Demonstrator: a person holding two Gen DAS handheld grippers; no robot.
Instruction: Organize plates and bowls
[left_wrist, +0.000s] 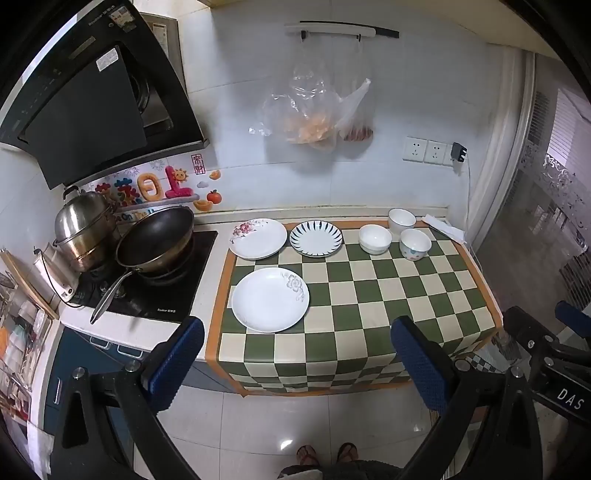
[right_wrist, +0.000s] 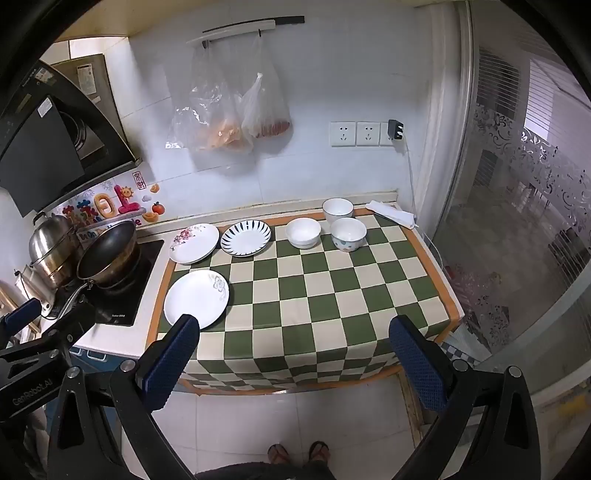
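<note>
- Nothing is grasped yet: the left gripper (left_wrist: 297, 354) and the right gripper (right_wrist: 295, 354) both hang in front of the surface's near edge, well apart from the crockery, jaws spread wide and empty.
- The task's things lie on the green-and-cream checkered cloth (left_wrist: 369, 295): a large white plate with a grey flower (left_wrist: 270, 299) nearest on the left, a rose-patterned plate (left_wrist: 258, 238) and a blue-striped plate (left_wrist: 316, 238) side by side behind it, apart from it.
- Three bowls cluster at the back right: a plain white bowl (left_wrist: 375, 239), a taller white bowl (left_wrist: 402, 219) and a spotted bowl (left_wrist: 415, 243).
- A sensible first move, I judge, is stacking plates: approach a rim low and nearly level, since the jaws need an edge to bite.
- Nest bowls only if their sizes allow; the spotted one looks narrower.
- The cloth overhangs the front edge, so dragging crockery could pull it.
- Left of the cloth sits a hob with a wok (left_wrist: 155, 236) and a steel steamer pot (left_wrist: 83, 221); plastic bags (left_wrist: 314, 118) hang on the tiled wall, and a glass door (right_wrist: 517, 221) stands to the right.
</note>
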